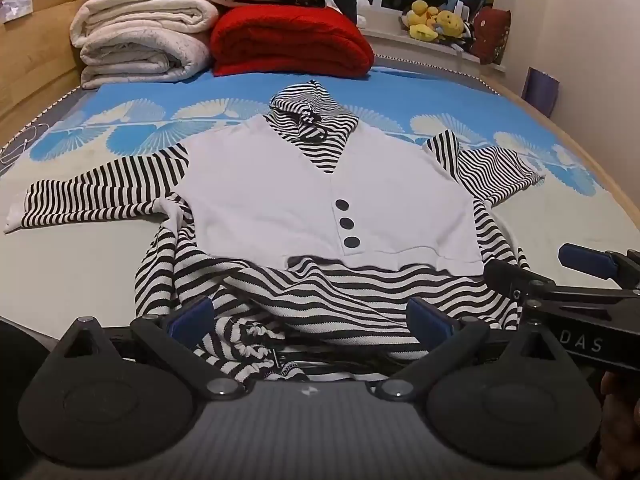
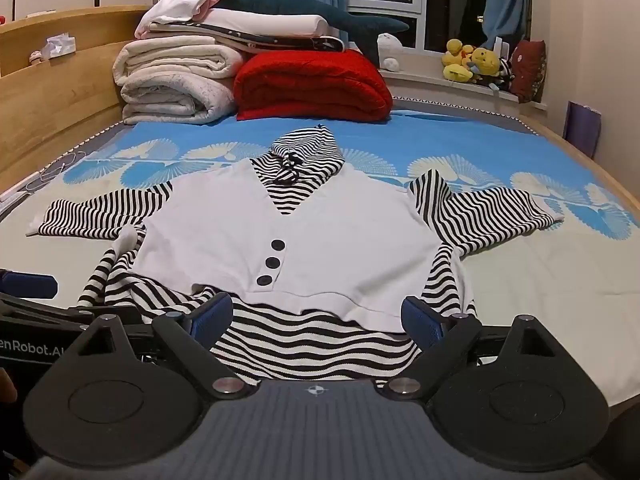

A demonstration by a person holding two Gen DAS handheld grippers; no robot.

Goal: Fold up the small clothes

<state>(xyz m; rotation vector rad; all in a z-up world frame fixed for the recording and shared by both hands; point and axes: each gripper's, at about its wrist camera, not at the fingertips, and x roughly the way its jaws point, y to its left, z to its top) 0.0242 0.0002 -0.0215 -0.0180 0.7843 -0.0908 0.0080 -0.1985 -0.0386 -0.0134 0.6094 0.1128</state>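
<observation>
A small hooded top [image 1: 320,200] lies spread face up on the bed, with a white front, three black buttons [image 1: 346,223] and black-and-white striped sleeves, hood and hem. My left gripper [image 1: 310,318] is open over the crumpled striped hem at the near left, its blue pads wide apart and not pressing the cloth. My right gripper [image 2: 318,318] is open over the hem of the top [image 2: 320,232] at the near right, holding nothing. Each gripper shows in the other's view: the right gripper [image 1: 548,270] at the right edge, the left one's blue fingertip [image 2: 28,284] at the left edge.
Folded white blankets [image 2: 172,80] and a red blanket [image 2: 312,84] are stacked at the far end of the bed, with a plush shark [image 2: 304,8] on top. Yellow plush toys [image 2: 472,62] sit on the window sill. A wooden headboard [image 2: 52,92] runs along the left.
</observation>
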